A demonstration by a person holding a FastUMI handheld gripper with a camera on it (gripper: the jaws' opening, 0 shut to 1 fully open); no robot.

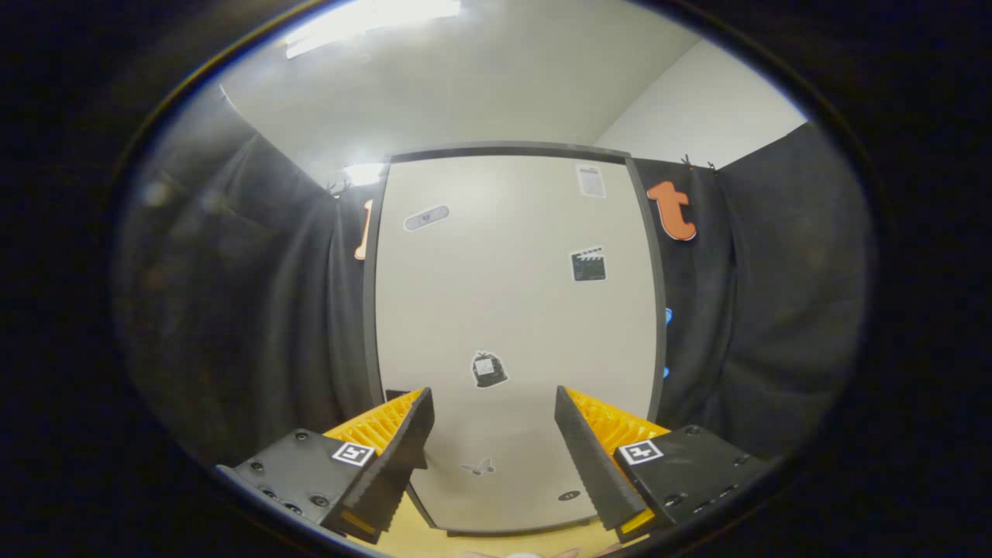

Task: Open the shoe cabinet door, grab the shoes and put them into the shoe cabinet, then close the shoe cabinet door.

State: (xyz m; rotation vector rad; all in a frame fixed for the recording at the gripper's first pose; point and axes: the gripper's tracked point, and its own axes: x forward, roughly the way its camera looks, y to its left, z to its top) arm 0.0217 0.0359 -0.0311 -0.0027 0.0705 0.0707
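Okay, my hand-held gripper [494, 418] is spread wide and holding nothing, both fingers parted with bare door showing in the gap. The shoe cabinet door [511, 310] sits dead ahead at 12 o'clock, shut as far as I can judge, a tall pale panel in a dark frame [370, 310], long axis running upright. It stands beyond the fingertips, not touching them. Stickers dot the panel: a small dark bag sticker [489, 370] just past the gap at 12, a clapperboard sticker [588, 264] up at 1 o'clock, a pale oblong sticker [426, 218] at 11. No handle I can make out; a tiny dark mark [569, 495] low on the panel near my right finger may be a pull or a stop, too small to tell. Door edges lie at 9 and 3 of the panel, so the next reach depends on which edge swings; hinge side I cannot tell. A strip of wood-coloured floor or desk [411, 539] shows under the fingers at 6. Judgement: task is at the very start, door opening not yet done, and I'd need to shift sideways toward one vertical edge rather than push straight in
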